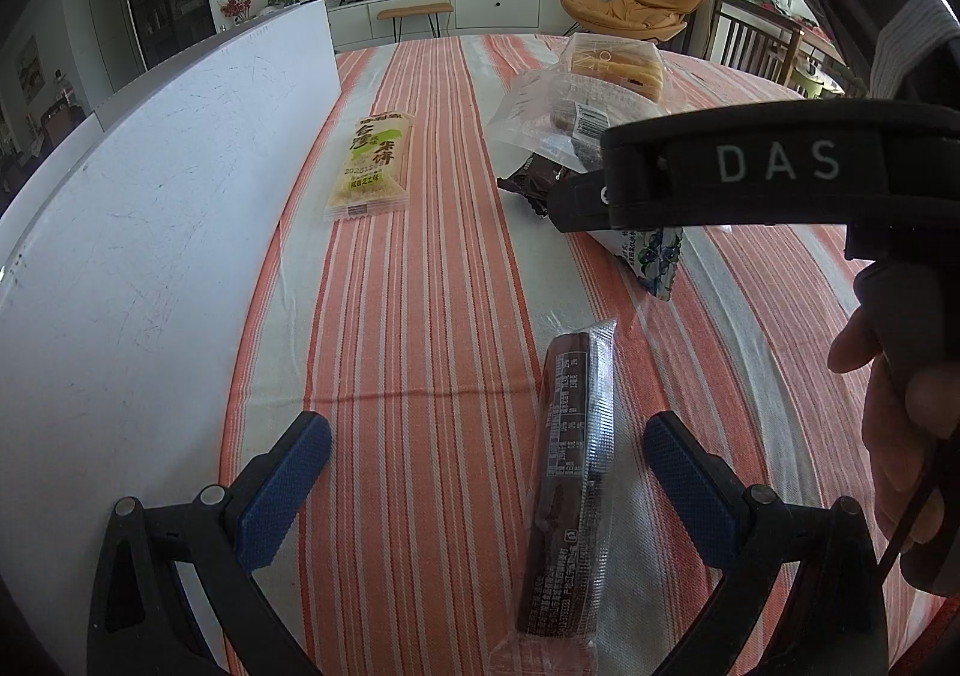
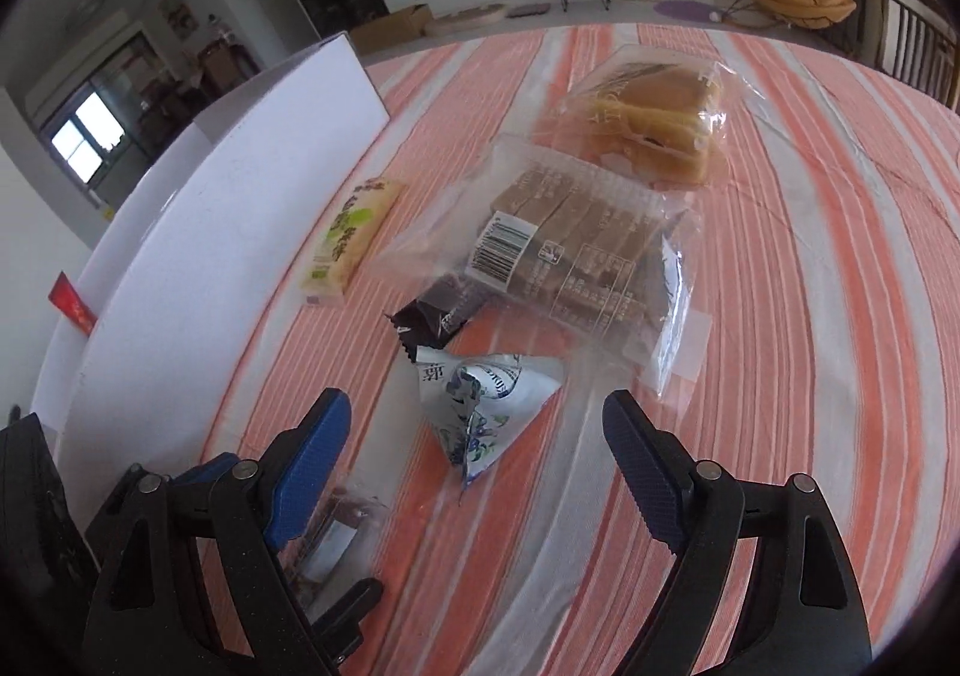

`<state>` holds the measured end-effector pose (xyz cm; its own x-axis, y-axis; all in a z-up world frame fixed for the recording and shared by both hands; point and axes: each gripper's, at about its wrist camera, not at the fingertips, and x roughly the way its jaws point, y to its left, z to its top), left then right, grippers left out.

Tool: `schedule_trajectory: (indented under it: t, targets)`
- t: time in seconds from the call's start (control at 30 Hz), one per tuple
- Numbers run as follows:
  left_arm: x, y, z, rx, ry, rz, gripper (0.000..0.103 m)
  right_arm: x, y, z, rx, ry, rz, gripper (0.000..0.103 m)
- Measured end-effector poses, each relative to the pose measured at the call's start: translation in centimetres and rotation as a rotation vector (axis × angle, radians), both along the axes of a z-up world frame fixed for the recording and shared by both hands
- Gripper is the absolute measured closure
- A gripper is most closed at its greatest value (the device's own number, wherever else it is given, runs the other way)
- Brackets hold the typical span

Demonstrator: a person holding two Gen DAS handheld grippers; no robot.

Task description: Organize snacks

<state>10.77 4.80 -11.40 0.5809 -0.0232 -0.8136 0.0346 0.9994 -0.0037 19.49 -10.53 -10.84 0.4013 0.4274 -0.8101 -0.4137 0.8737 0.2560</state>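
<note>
**Lining up two grabs over the snack pile**

Looking along the left gripper (image 1: pixel 486 472), its blue fingers stand wide apart over the striped tablecloth (image 1: pixel 420 256), with a long brown snack bar (image 1: pixel 570 484) in clear wrap lying lengthwise between them, nearer the right finger. A green rice cake pack (image 1: pixel 372 166) lies farther off beside the white box (image 1: pixel 150 232). The right gripper's body crosses the upper right, hiding part of the pile.

From the right wrist, the right gripper (image 2: pixel 480 448) also stands spread and empty, hovering over a crumpled blue-and-white packet (image 2: pixel 480 406). Beyond it lie a small dark wrapper (image 2: pixel 429 322), a clear bag of brown slices (image 2: pixel 570 250) and a bagged yellow cake (image 2: pixel 654 130), overlapping one another.

To do the grab well, I judge the left should centre on the bar and close across its narrow width, gently, since the wrap looks slippery. The right should pinch the packet's raised crease without catching the clear bag's edge nearby.
</note>
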Motion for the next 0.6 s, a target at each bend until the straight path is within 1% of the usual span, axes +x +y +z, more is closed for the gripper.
schedule_trajectory:
  t: [0.03, 0.07, 0.1, 0.17, 0.23, 0.27, 0.37, 0.4, 0.43, 0.53, 0.6]
  targets:
    - [0.0, 0.0, 0.0, 0.000, 0.000, 0.000, 0.000, 0.3, 0.4, -0.6, -0.024, 0.020, -0.003, 0.040]
    - [0.0, 0.0, 0.0, 0.000, 0.000, 0.000, 0.000, 0.1, 0.4, -0.5, -0.045, -0.018, -0.019, 0.053]
    - [0.0, 0.0, 0.0, 0.000, 0.001, 0.000, 0.000, 0.1, 0.1, -0.6, -0.022, 0.002, -0.021, 0.055]
    - [0.0, 0.0, 0.0, 0.000, 0.000, 0.000, 0.000, -0.7, -1.4, -0.4, 0.033, 0.007, -0.030, 0.066]
    - [0.0, 0.0, 0.0, 0.000, 0.001, 0.000, 0.000, -2.0, -3.5, -0.1, 0.044, -0.010, -0.060, 0.070]
    - [0.0, 0.0, 0.0, 0.000, 0.000, 0.000, 0.000, -2.8, -4.8, 0.3, 0.053, -0.017, -0.076, 0.077]
    - [0.0, 0.0, 0.0, 0.000, 0.000, -0.001, 0.000, -5.1, -8.7, 1.3, 0.037, -0.052, -0.156, 0.084]
    - [0.0, 0.0, 0.0, 0.000, 0.000, 0.000, 0.000, -6.0, -9.9, 1.5, 0.034, -0.060, -0.180, 0.084]
    - [0.0, 0.0, 0.0, 0.000, 0.000, 0.000, 0.000, -6.7, -10.9, 1.7, 0.028, -0.069, -0.204, 0.092]
    - [0.0, 0.0, 0.0, 0.000, 0.000, 0.000, 0.000, -8.4, -13.6, 1.4, -0.003, -0.089, -0.282, 0.092]
    - [0.0, 0.0, 0.0, 0.000, 0.000, 0.000, 0.000, -8.9, -14.8, 0.7, -0.006, -0.088, -0.317, 0.087]
